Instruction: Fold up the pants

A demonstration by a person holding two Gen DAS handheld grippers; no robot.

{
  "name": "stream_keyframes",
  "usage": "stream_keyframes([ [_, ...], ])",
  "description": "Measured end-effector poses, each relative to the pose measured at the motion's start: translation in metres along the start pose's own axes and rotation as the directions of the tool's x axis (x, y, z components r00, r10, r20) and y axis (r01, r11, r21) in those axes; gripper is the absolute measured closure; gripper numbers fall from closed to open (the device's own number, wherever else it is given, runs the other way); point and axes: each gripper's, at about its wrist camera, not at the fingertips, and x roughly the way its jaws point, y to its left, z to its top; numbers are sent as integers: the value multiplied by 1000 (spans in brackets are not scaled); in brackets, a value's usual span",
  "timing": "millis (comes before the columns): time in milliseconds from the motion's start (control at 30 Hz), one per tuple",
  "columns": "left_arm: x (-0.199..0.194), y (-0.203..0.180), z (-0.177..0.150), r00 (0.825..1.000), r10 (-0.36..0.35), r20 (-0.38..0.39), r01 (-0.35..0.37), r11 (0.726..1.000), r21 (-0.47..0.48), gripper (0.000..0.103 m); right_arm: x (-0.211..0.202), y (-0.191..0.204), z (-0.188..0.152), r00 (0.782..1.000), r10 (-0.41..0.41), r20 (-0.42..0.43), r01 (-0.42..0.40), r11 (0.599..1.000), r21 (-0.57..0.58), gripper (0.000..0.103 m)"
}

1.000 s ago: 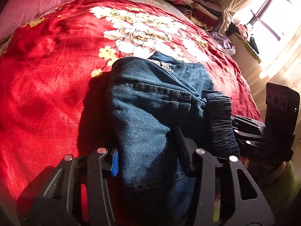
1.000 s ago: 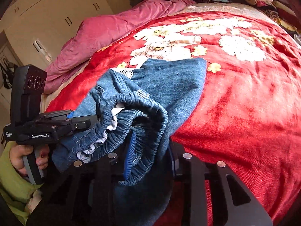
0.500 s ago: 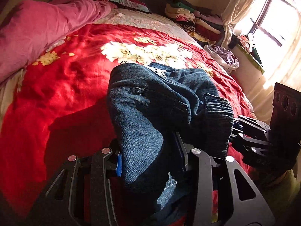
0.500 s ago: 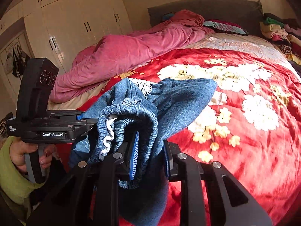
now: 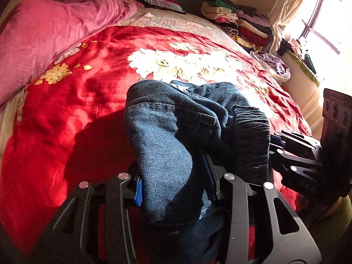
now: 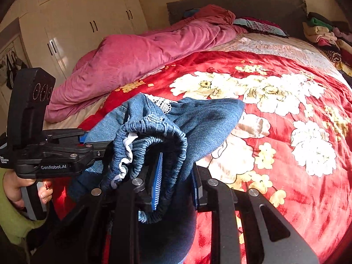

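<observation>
The jeans (image 5: 171,136) hang bunched in the air just above the near end of the bed, gripped from both sides. The denim is dark blue, with a stitched seam running across the upper fold and a scrap of white lace trim (image 6: 164,104) showing at the top. The left gripper (image 5: 173,187) has its fingers closed in on a thick fold of a leg, blue pads pressed against the cloth. The right gripper (image 6: 176,176) clamps the gathered elastic waistband (image 6: 154,136), which loops over and around its fingers — a bit of white lining shows inside the gathers. Each gripper appears in the other's view, just beside the cloth; a hand (image 6: 13,187) with a green sleeve holds the left one's handle.

Below the jeans lies a red blanket (image 5: 66,101) printed with large cream flowers, rumpled and lit by strong sun, and the garment casts a hard shadow on it. A pink quilt (image 6: 136,57) is heaped along the bed's left side, running up to a dark headboard (image 6: 242,2) and a patterned pillow (image 5: 160,1). Folded clothes (image 5: 237,19) are stacked in the far right corner. Pale curtains (image 5: 286,6) frame a bright window (image 5: 325,19) on the right — on the left stands a cream wardrobe (image 6: 88,22) with dark handles.
</observation>
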Motion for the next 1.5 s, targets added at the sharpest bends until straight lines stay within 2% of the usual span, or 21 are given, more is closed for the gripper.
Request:
stream_keyframes([
  [100,7,6,-5,1000,2,-11,-2,1000,-13,66,8,-5,-6,999,-27,-31,28,999,25,78],
  [167,10,10,-7,1000,13,-17,-14,1000,-21,55,12,-10,-9,998,-41,-40,44,997,56,73],
  [233,14,14,-10,999,15,-29,-16,999,-32,49,17,-15,-14,996,-61,-64,66,995,72,62],
  [333,19,20,-13,999,10,-39,-12,999,-50,42,24,-24,-20,990,-98,-103,108,989,97,51],
  [600,21,24,-16,999,13,-40,-15,998,-64,36,30,-21,-20,984,-134,-117,143,987,76,49],
  [700,19,24,-16,999,18,-40,-20,998,-64,32,27,-20,-20,980,-158,-117,167,983,76,40],
  [833,15,23,-17,999,18,-41,-21,998,-64,26,25,-20,-19,978,-173,-120,183,980,75,36],
  [1000,10,23,-18,999,34,-42,-36,997,-61,18,19,-21,-19,976,-188,-109,197,977,78,34],
  [1100,5,23,-18,998,46,-35,-48,997,-62,12,11,-20,-19,973,-211,-90,218,973,70,23],
  [1167,1,24,-18,998,51,-27,-52,996,-70,10,4,-21,-18,975,-212,-69,217,973,77,21],
  [1233,-2,26,-17,998,54,-26,-56,995,-85,10,-3,-23,-17,973,-226,-52,230,969,90,14],
  [1400,-15,25,-15,998,66,-12,-67,993,-92,10,-25,-23,-13,970,-243,12,241,966,98,13],
  [1433,-18,24,-15,998,68,-6,-68,994,-91,10,-29,-21,-12,969,-247,22,244,965,92,5],
  [1500,-26,22,-15,997,78,11,-76,993,-88,10,-39,-17,-11,963,-264,50,260,962,80,5],
])
